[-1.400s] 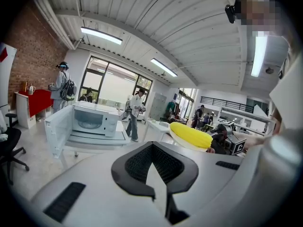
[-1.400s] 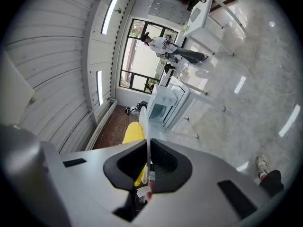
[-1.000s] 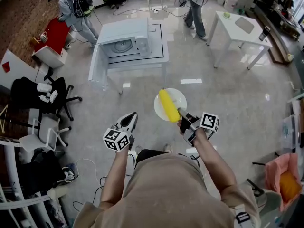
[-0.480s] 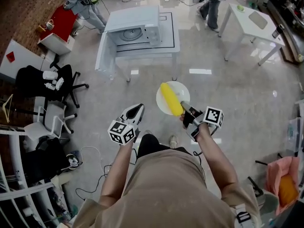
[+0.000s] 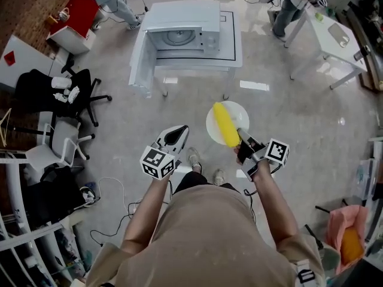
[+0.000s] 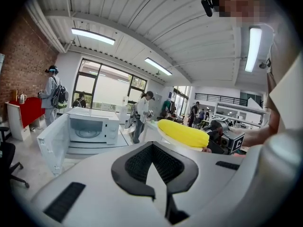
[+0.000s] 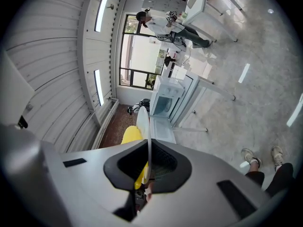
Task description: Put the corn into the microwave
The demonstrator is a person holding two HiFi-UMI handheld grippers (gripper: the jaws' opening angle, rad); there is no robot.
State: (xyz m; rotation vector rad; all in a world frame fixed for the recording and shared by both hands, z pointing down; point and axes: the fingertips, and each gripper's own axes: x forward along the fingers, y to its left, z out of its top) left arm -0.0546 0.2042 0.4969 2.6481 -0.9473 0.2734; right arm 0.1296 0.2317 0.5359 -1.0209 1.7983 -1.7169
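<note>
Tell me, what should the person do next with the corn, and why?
Probably carry the plate forward to the microwave. The right tool is clamped on the plate's rim, the corn lies on the plate, and the microwave's door hangs open, but a stretch of floor lies between them.
</note>
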